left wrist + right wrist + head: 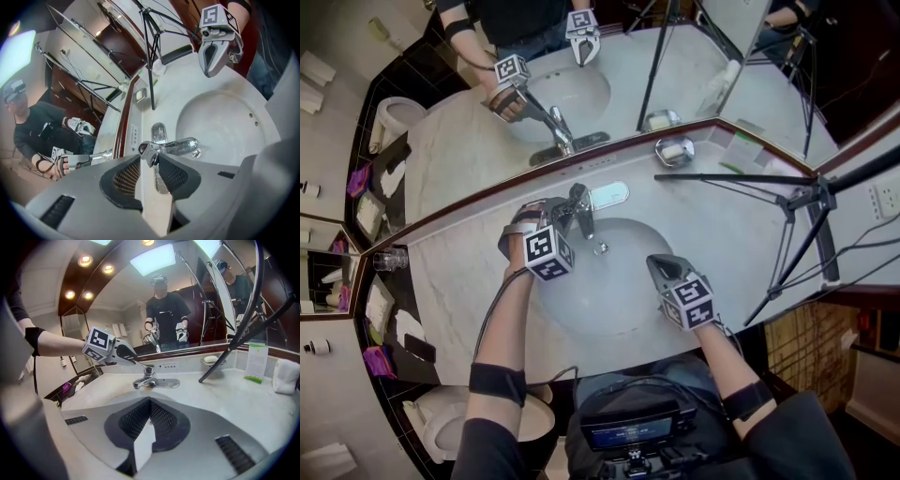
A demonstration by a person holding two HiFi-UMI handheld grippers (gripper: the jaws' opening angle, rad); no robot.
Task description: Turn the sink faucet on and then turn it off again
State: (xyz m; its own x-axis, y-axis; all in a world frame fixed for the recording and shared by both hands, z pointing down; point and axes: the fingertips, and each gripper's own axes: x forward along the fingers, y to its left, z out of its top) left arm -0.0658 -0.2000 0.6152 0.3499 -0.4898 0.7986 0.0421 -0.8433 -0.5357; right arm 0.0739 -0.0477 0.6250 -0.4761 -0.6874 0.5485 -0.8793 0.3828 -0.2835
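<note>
Overhead, a white oval basin (614,305) is set into a pale marble surface (469,272) below a wall mirror (675,66). A chrome faucet (584,220) stands at the back rim of the basin, with its spout reaching out over the bowl.

The left claw (565,214) comes in from the left and tilts down to the top of the faucet. In the left gripper view, the rounded end of the lever handle (147,151) sits between the tips of the two dark pads (127,176), which meet it on either side, so this claw is narrowly closed on the handle. The spout (180,146) runs off to the right beyond the pads.

The right claw (656,267) hangs over the front right part of the basin, well apart from the faucet. In the right gripper view its pads (161,418) are pressed together with nothing between them, and it faces the faucet across the bowl.

A metal soap dish (674,151) holding a bar sits on the surface behind the basin, to the right. A black tripod (797,202) stands on the surface's right side.
</note>
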